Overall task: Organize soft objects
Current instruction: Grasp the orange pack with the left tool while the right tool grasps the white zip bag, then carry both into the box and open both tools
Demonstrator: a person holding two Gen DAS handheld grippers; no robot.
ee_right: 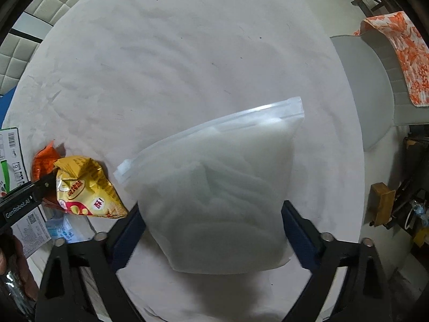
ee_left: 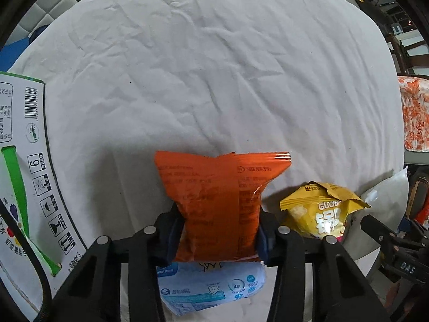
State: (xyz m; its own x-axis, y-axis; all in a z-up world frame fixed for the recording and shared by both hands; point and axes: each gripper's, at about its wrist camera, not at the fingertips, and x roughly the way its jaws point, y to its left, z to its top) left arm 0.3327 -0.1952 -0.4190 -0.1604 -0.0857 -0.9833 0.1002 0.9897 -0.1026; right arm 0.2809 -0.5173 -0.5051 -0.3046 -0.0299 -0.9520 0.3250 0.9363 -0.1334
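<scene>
Yellow "GUOBA" snack packet (ee_left: 319,209); "GenRobot.AI" on left gripper (ee_right: 18,209)

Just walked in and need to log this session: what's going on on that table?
A person is sorting soft packets on a white cloth with two handheld grippers. The left gripper is shut on an orange snack bag, beside a yellow bag and above a blue packet. The right gripper straddles a frosted zip bag; its pads do not clearly press it.

On the sheet (ee_left: 214,53), a snack packet (ee_left: 214,204) lies between a carton (ee_left: 24,174) at left and a crumpled packet (ee_left: 321,214) at right; a zip bag (ee_right: 219,201) lies farther right.
</scene>
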